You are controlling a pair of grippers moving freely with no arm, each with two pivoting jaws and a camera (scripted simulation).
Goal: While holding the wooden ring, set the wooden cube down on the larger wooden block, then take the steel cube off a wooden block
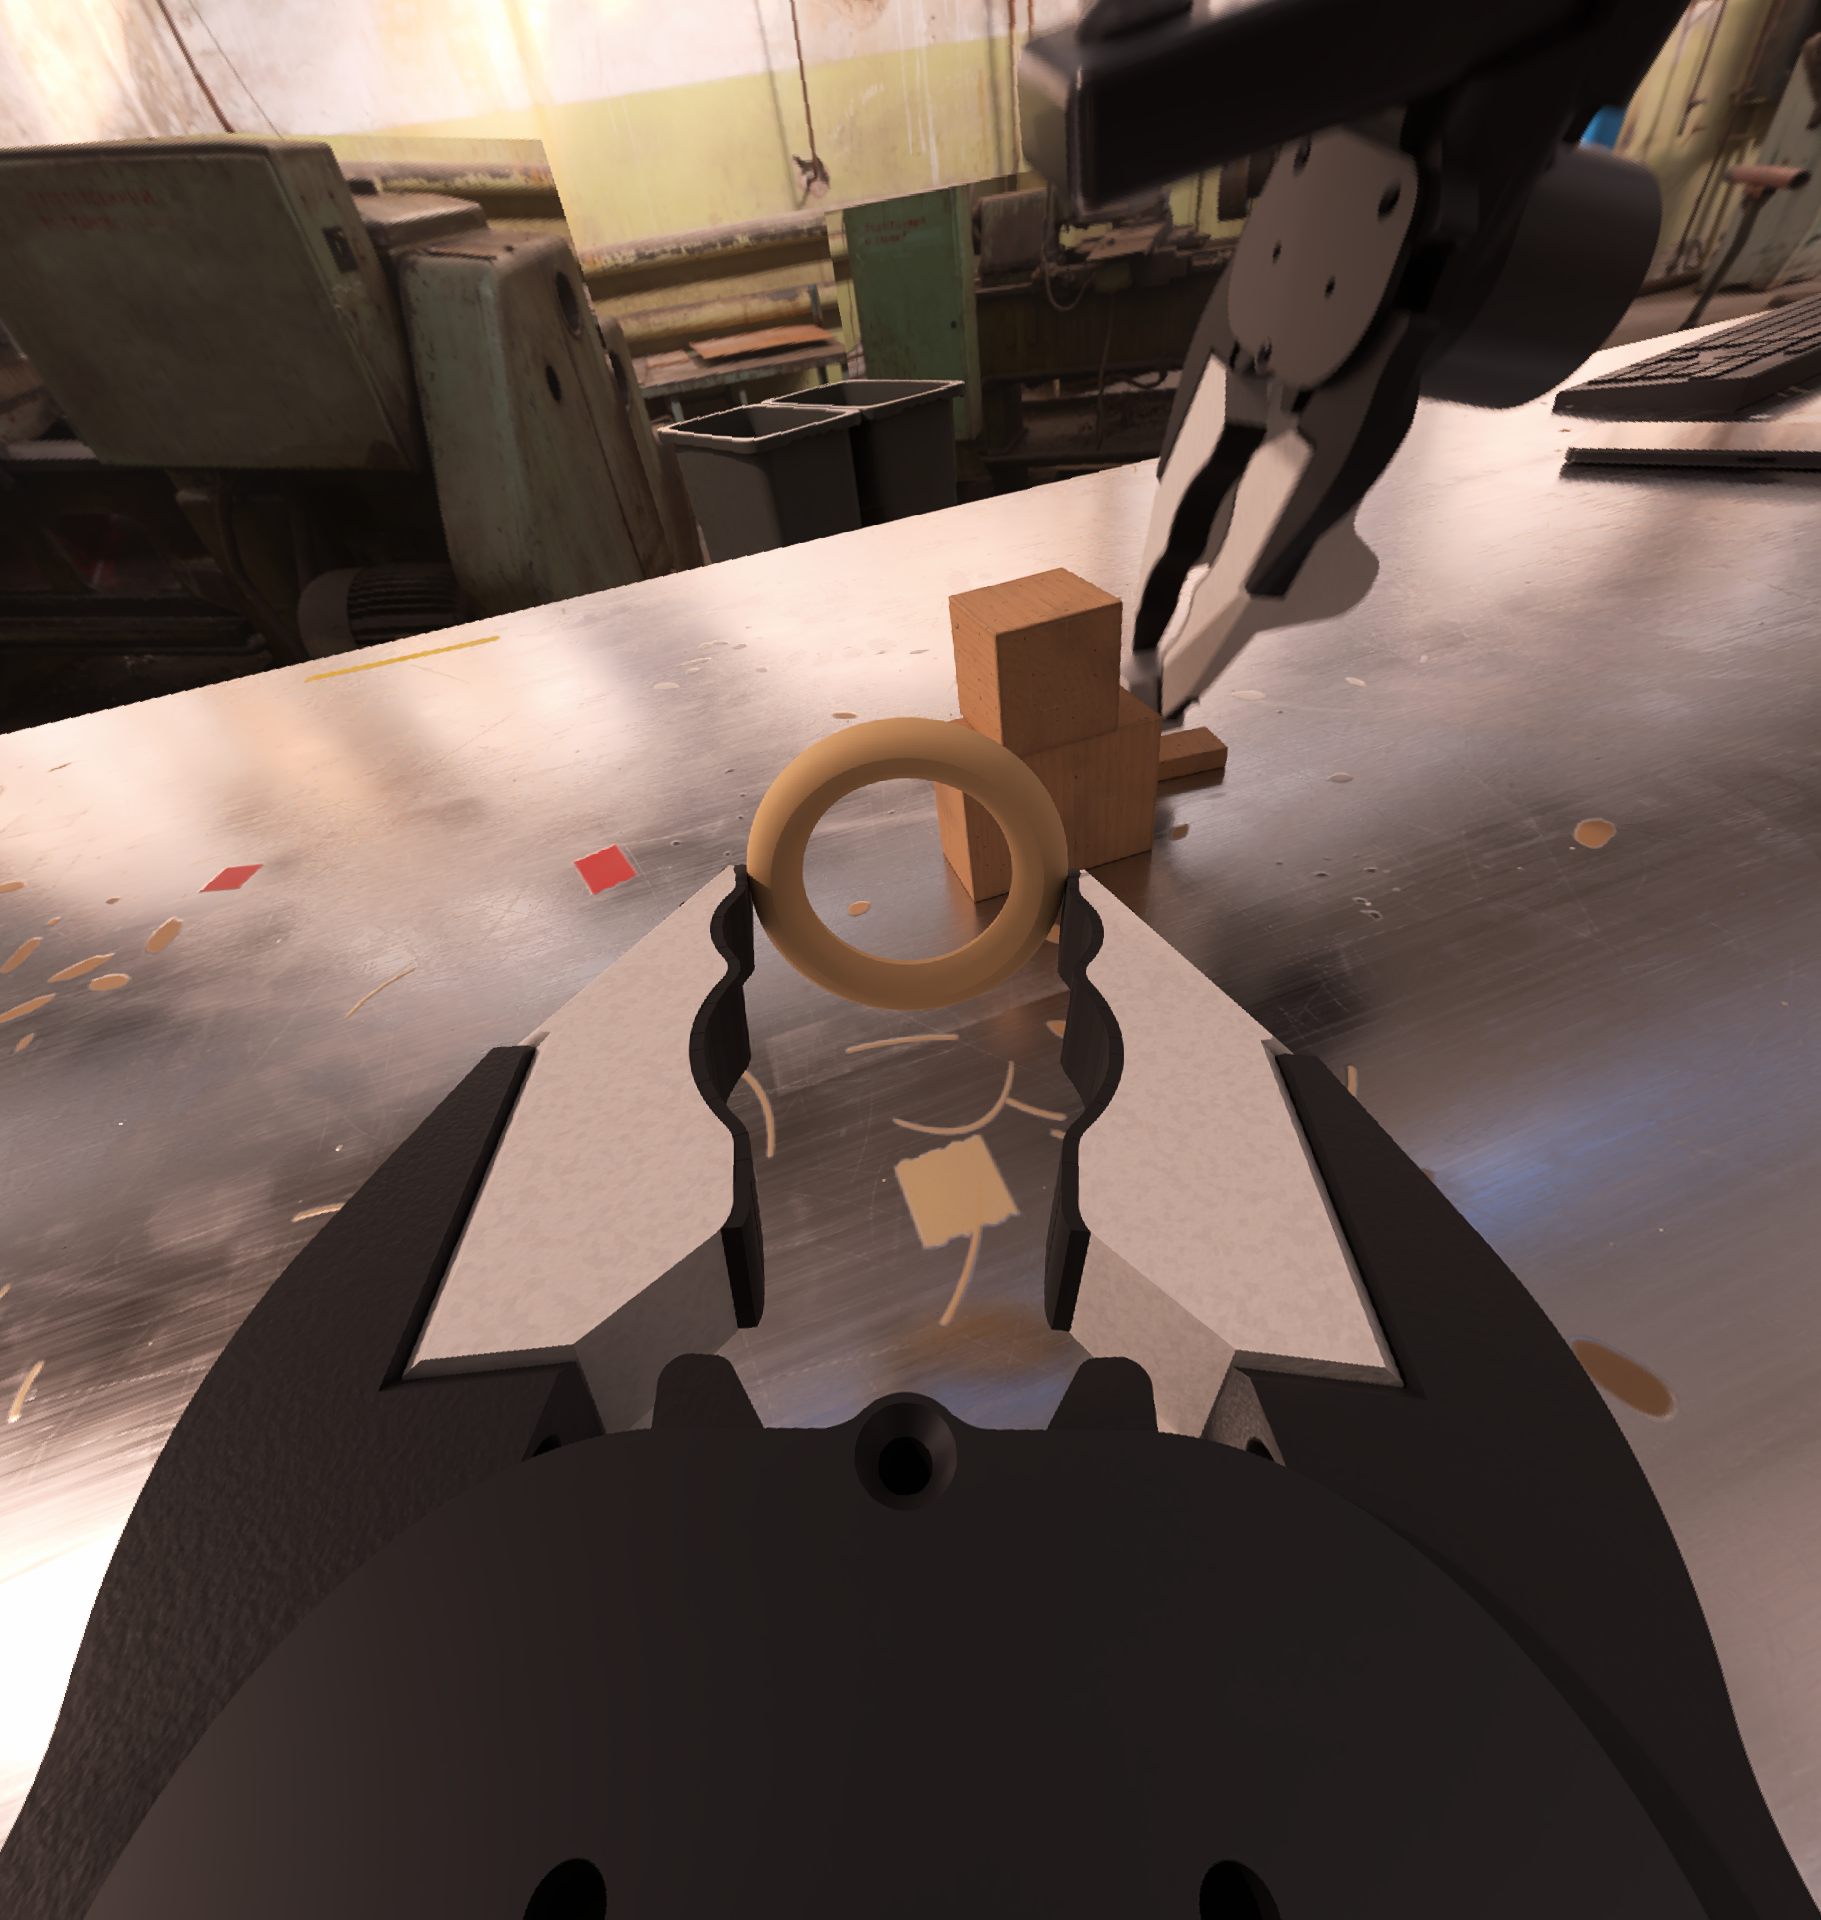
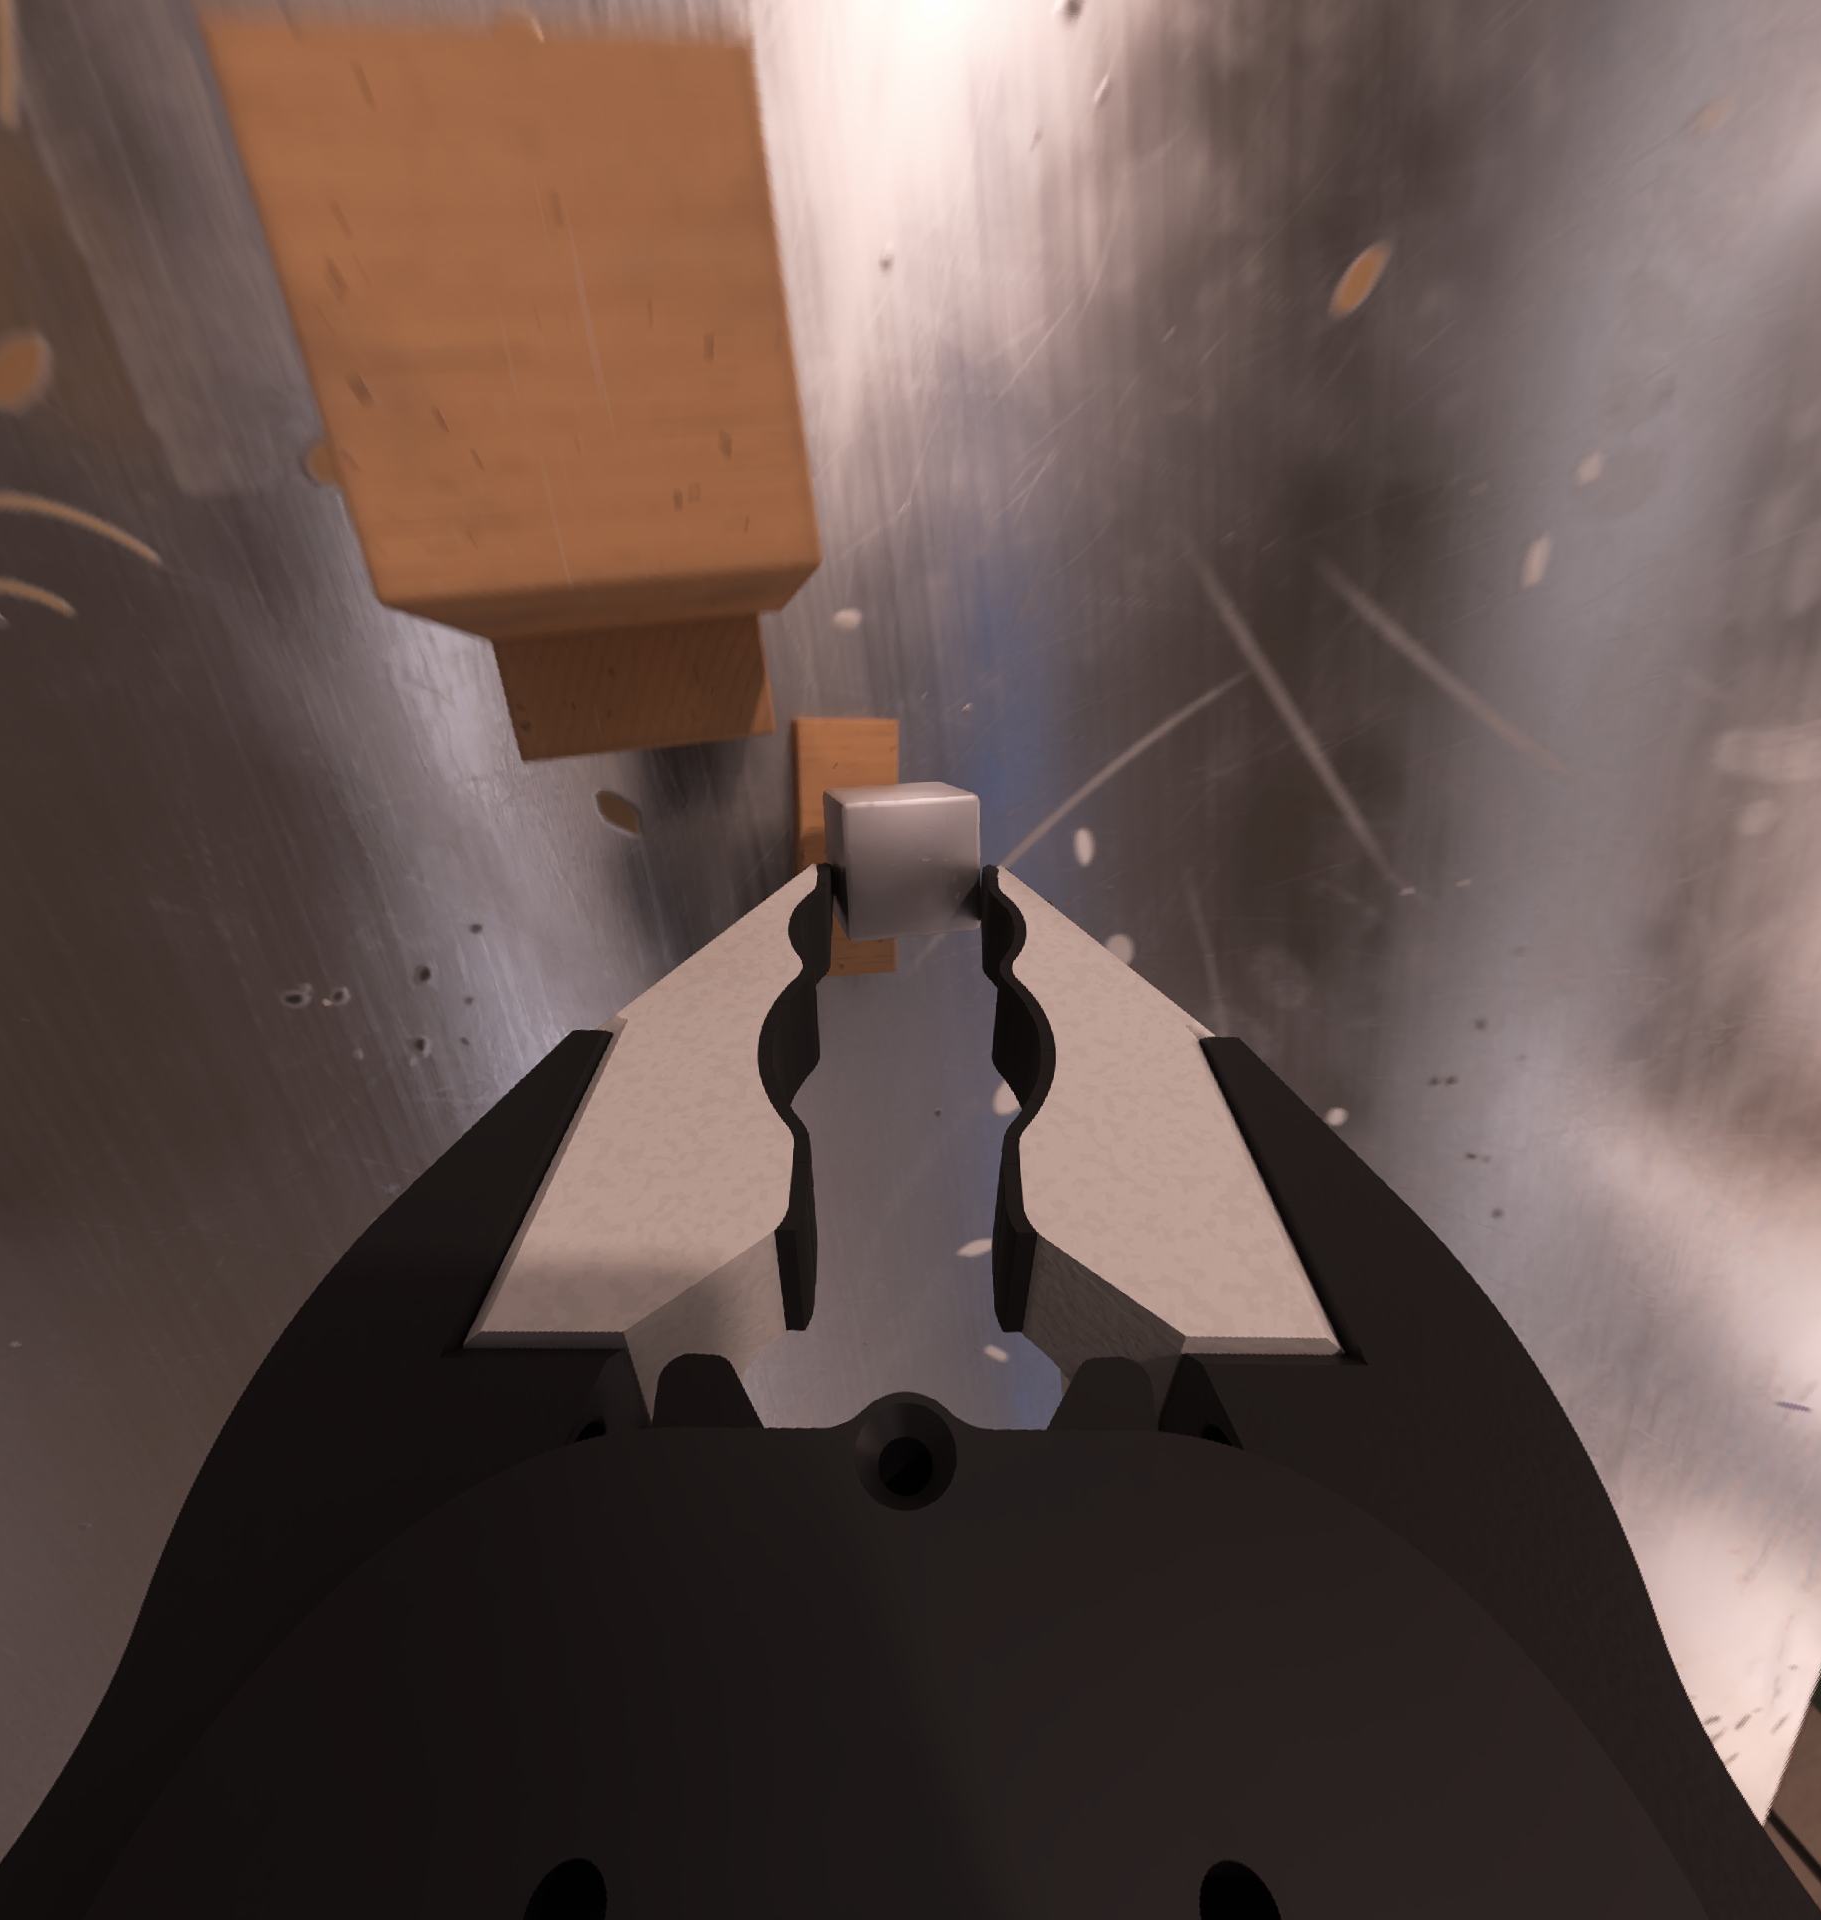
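Observation:
My left gripper [image 1: 906, 894] is shut on the wooden ring [image 1: 906, 862] and holds it upright above the metal table [image 1: 366, 1039]. Behind the ring, the wooden cube [image 1: 1051, 665] rests on the larger wooden block [image 1: 1082, 800]. A small flat wooden block [image 1: 1192, 750] lies just right of the stack. My right gripper [image 2: 906, 883] points down, its tips closed on the steel cube [image 2: 901, 868] over the flat block [image 2: 846, 758]. I cannot tell whether the steel cube still touches it. The right gripper also shows in the left wrist view [image 1: 1171, 675]. The wooden stack [image 2: 532, 343] shows at upper left.
A keyboard [image 1: 1727, 358] and a flat grey slab [image 1: 1716, 452] lie at the table's far right. Two dark bins [image 1: 812, 457] and old machinery [image 1: 210, 312] stand beyond the table's far edge. Red marks [image 1: 605, 868] dot the table surface.

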